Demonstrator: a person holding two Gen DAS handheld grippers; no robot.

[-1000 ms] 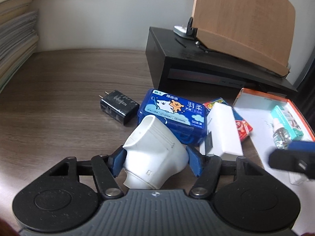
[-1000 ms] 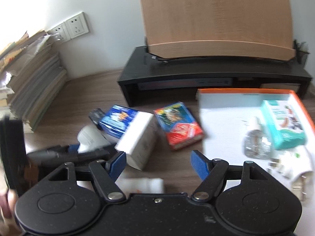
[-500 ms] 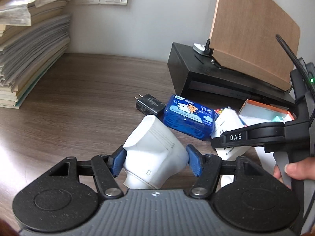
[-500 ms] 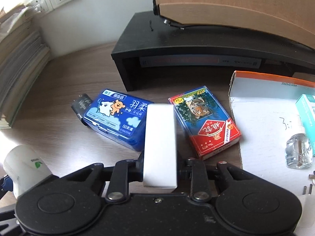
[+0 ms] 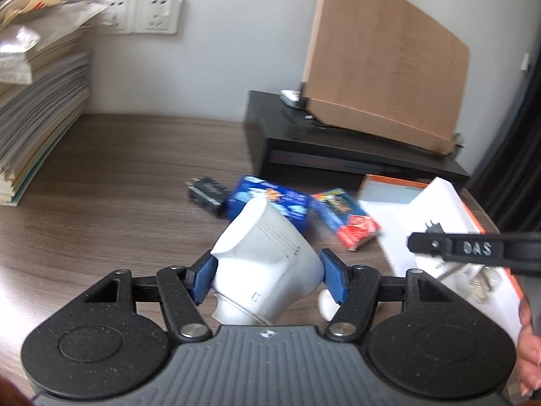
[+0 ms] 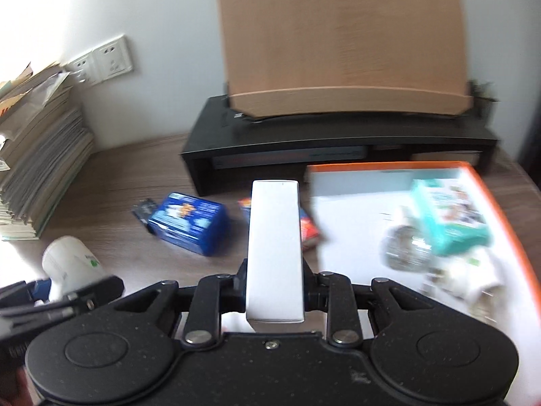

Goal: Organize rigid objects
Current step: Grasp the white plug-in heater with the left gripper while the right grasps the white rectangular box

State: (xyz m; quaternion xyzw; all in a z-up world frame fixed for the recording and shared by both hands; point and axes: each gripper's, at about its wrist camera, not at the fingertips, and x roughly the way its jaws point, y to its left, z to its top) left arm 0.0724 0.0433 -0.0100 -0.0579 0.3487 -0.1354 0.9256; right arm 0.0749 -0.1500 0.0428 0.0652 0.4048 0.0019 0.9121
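Note:
My left gripper [image 5: 267, 275] is shut on a white plastic plug-in device [image 5: 265, 264] and holds it above the wooden desk. My right gripper [image 6: 274, 291] is shut on a white rectangular box [image 6: 274, 250], lifted off the desk; the box also shows in the left wrist view [image 5: 436, 223]. On the desk lie a black charger [image 5: 206, 194], a blue tissue pack [image 5: 270, 203] and a red-and-blue card box [image 5: 346, 221]. An orange-rimmed white tray [image 6: 507, 209] at the right holds a teal box [image 6: 449, 216], a clear bottle [image 6: 402, 250] and a white plug [image 6: 476, 277].
A black monitor stand [image 6: 338, 142] with a wooden board [image 6: 345, 40] on it stands at the back. A tall stack of papers [image 5: 37, 108] fills the left edge. Wall sockets [image 5: 145, 13] are behind. Bare desk lies at the front left [image 5: 101, 203].
My right gripper has lifted the white box off the desk and moved it right, toward the tray. My left gripper has risen and pulled back with the white device.

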